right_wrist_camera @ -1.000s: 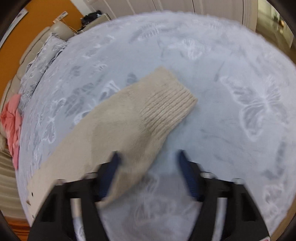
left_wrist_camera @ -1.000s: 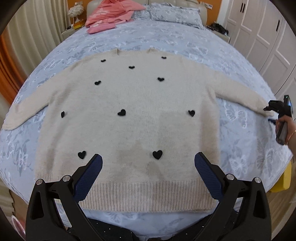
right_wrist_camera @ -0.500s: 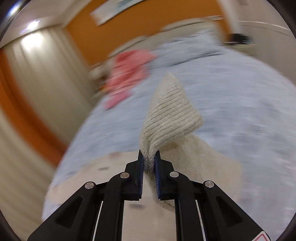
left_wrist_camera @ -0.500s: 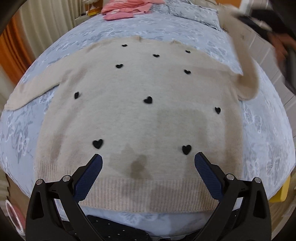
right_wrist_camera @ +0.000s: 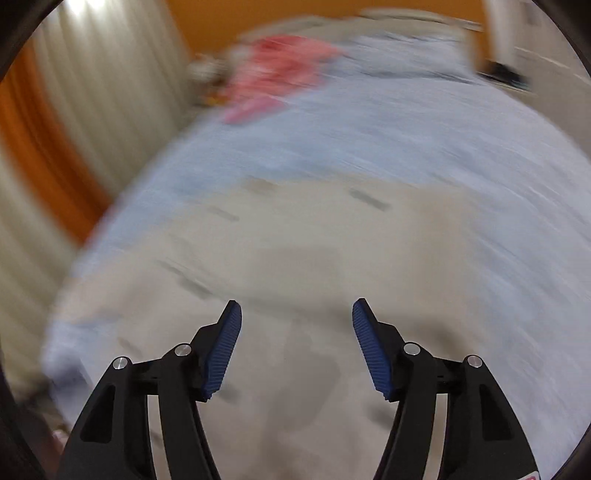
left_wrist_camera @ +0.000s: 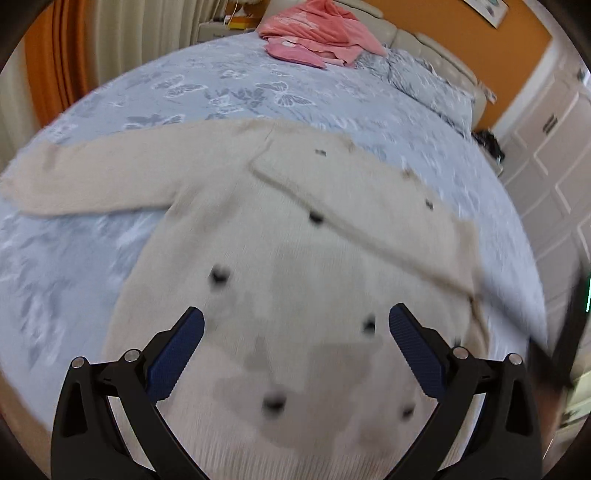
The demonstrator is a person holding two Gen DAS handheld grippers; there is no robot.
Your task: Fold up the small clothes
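A cream sweater with small black hearts lies flat on the bed. Its right sleeve is folded across the chest. Its left sleeve stretches out to the left. My left gripper is open and empty above the sweater's lower part. My right gripper is open and empty above the same sweater, in a blurred view. A dark blur at the right edge of the left wrist view may be the right gripper.
The blue butterfly bedspread covers the bed. Pink clothes lie at the headboard beside grey pillows. Curtains hang on the left, white wardrobes stand on the right.
My right gripper has let go of the right sleeve, which now lies folded across the chest, and has opened. My left gripper has swung left over the sweater.
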